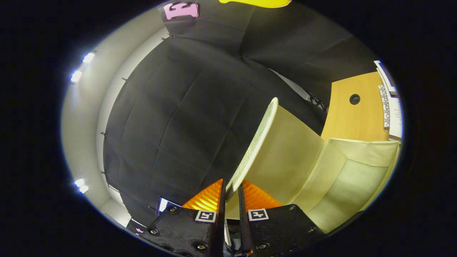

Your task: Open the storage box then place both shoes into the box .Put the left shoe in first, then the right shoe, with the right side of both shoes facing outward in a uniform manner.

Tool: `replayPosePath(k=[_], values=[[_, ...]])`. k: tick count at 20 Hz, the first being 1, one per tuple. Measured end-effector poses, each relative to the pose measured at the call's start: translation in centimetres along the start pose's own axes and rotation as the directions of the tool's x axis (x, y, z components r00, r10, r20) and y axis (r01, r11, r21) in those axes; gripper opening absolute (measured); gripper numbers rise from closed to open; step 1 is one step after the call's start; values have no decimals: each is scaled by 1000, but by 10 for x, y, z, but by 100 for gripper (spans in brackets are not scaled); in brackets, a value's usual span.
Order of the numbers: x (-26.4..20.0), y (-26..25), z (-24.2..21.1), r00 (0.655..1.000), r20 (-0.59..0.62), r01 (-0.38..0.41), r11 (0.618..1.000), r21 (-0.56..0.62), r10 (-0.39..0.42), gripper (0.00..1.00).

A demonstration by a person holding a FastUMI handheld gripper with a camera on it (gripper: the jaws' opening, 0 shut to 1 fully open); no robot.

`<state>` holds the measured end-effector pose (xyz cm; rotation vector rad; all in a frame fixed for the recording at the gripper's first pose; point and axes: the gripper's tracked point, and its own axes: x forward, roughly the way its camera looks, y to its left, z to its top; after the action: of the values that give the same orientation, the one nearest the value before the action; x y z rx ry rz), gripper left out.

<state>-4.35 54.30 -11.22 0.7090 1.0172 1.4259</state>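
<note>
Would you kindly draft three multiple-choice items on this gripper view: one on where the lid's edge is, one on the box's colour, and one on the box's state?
1. Where is the edge of the storage box lid?
A. Between the gripper's fingers
B. Flat on the wooden table
C. Far beyond the fingers, untouched

2. What colour is the storage box?
A. Dark blue
B. Pale cream-yellow
C. Red

3. What state is the box in?
A. Closed
B. Open, lid raised, nothing visible inside
C. Open with both shoes inside

Answers:
1 A: the gripper has its fingers closed on the lid's rim, one on each side.
2 B: the lid and the walls are pale cream-yellow fabric.
3 B: the lid stands up off the box, beside the wooden table, and the visible interior holds no shoe.
</note>
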Motion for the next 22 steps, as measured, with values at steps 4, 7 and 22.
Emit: replayPosePath(k=[4,7,22], values=[[38,1,-6,999,-30,20,999,-25,-21,18],[57,-3,-9,999,-32,34,999,-14,-35,18],[32,-30,9,966,20,258,963,-81,-257,83]])
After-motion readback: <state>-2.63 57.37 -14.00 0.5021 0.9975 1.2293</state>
